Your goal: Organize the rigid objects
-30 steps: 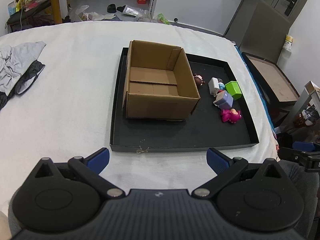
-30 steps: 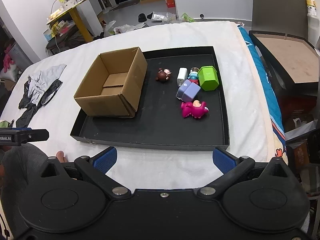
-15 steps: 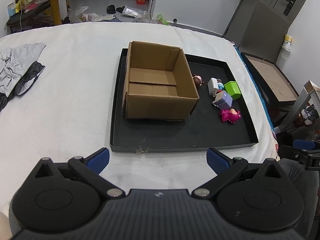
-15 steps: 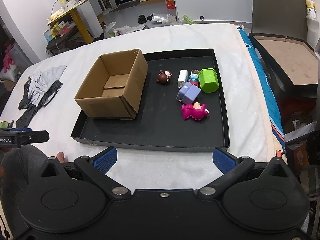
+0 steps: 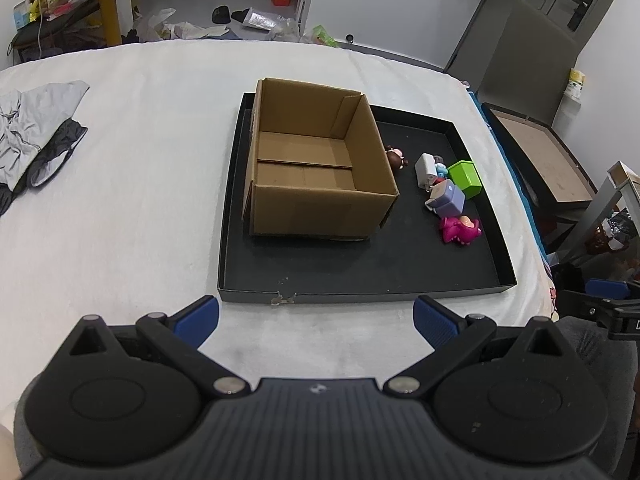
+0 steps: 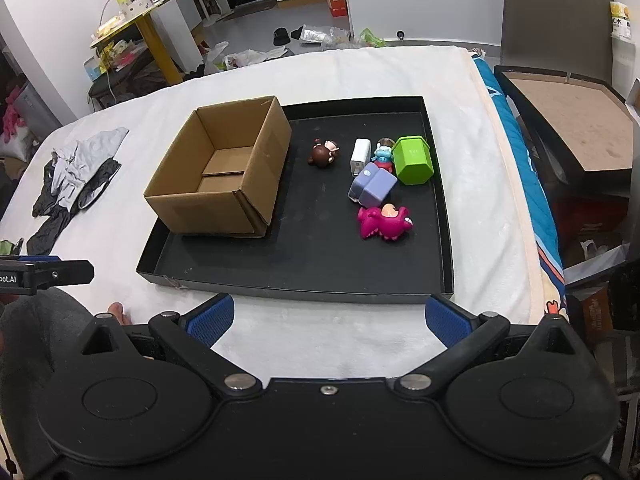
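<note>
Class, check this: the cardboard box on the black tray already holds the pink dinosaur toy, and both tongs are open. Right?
Not quite. The cardboard box is empty; the right wrist view shows the pink dinosaur toy lying on the black tray beside it. Both tongs are open.

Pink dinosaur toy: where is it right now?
In the right wrist view, the pink dinosaur toy lies on the black tray, right of the cardboard box, just in front of the lavender block.

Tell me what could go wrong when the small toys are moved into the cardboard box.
The white block, blue figure, green container and purple block sit packed together, so fingers closing on one may knock its neighbours. The cardboard box stands loose on the black tray and might slide if bumped. The pink toy is rounded and may slip.
</note>
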Available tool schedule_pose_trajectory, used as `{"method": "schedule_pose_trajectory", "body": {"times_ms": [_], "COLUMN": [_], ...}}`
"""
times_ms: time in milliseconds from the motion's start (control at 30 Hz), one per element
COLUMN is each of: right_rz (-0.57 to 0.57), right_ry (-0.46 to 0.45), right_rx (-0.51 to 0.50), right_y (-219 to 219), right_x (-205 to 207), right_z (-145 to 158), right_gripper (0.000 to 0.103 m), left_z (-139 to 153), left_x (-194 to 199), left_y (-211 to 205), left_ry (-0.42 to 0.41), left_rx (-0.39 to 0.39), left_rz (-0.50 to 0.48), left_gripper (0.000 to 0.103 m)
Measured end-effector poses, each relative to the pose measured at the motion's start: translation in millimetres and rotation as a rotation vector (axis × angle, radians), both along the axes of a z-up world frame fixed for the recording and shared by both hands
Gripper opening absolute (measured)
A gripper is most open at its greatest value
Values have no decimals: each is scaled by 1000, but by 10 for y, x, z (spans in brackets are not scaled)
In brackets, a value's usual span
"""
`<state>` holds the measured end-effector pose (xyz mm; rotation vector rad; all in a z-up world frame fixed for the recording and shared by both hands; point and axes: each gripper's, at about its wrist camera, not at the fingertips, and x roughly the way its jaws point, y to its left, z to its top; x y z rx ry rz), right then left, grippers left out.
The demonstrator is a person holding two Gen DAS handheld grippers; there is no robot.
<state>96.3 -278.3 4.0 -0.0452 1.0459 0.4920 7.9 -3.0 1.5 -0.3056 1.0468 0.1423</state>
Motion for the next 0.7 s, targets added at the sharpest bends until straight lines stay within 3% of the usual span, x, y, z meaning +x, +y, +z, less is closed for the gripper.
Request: {"method": "schedule_pose_trajectory", "body": {"times_ms": [700], "right_rz": [-71], "right_ry": [48], "right_rx": [62], "right_y": [-52], "right_x": [341], "right_z": [-254], "right_gripper": [103], "left_z": [-189], "left_x": [337], "left_y": [281], "left_ry": [24], "left_rx": [-13], "left_rz": [111], "left_gripper": [102]}}
